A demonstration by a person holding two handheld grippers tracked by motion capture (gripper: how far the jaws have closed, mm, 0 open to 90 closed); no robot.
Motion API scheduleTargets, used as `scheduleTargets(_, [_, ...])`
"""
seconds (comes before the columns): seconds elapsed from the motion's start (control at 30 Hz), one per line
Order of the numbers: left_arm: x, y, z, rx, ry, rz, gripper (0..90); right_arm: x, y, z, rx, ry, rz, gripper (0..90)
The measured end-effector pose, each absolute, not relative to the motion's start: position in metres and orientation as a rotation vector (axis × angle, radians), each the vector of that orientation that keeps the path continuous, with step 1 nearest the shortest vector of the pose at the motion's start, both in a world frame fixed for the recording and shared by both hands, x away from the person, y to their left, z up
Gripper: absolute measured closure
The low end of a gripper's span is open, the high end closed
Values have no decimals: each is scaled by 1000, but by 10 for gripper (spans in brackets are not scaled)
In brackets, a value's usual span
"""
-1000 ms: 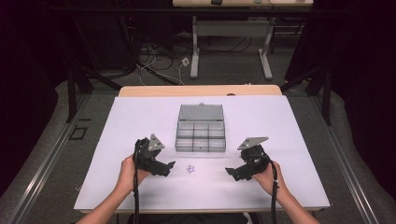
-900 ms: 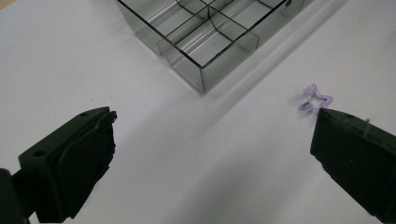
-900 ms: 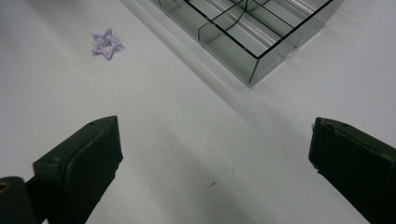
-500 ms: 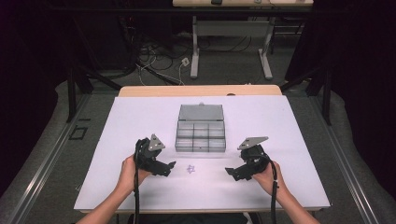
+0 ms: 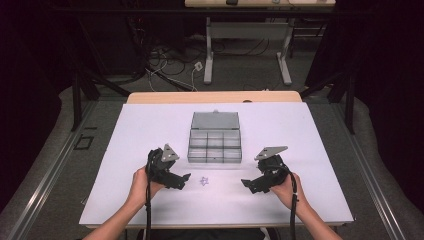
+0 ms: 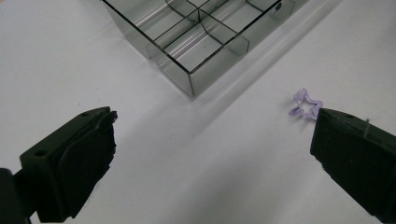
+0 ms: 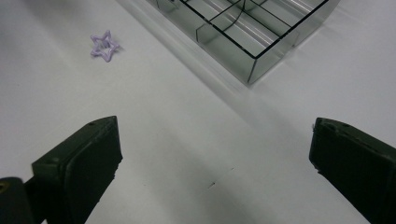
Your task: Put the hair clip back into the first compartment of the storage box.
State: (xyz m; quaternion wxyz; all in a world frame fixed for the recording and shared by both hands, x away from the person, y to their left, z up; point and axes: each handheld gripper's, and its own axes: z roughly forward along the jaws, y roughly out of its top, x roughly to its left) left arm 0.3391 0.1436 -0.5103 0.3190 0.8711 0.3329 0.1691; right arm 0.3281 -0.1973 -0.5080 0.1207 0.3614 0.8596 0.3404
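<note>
On the white table (image 5: 125, 150), near the person's edge, the left gripper (image 5: 184, 178) rests low with its jaws spread wide and nothing between them. Its own camera shows the small purple star (image 6: 306, 105) just past the tip of one jaw, seemingly not touching, though the jaw hides part of it. Across from it, the right gripper (image 5: 247, 184) is likewise wide open and empty, tips pointing toward the left one. From above, the star (image 5: 203, 181) lies flat between the two grippers, closer to the left. Beyond it stands the clear compartment box (image 5: 215, 145), lid raised, well apart from both grippers.
</note>
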Motion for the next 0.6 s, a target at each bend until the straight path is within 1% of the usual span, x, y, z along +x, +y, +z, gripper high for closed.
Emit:
scheduleTargets(0.23, [340, 134, -513, 2284, 876, 423, 24, 328, -197, -508, 1047, 2515, 993, 20])
scheduleTargets(0.3, [340, 132, -514, 2261, 880, 411, 52, 328, -197, -508, 1055, 2514, 991, 20])
scheduleTargets(0.33, [341, 131, -514, 2248, 882, 408, 85, 328, -198, -508, 1060, 2521, 988, 20])
scheduleTargets(0.47, [343, 126, -517, 2244, 882, 384, 152, 328, -198, -508, 1058, 2514, 994, 20])
scheduleTargets(0.6, [345, 121, -521, 2242, 880, 353, 179, 328, -198, -508, 1057, 2517, 990, 20])
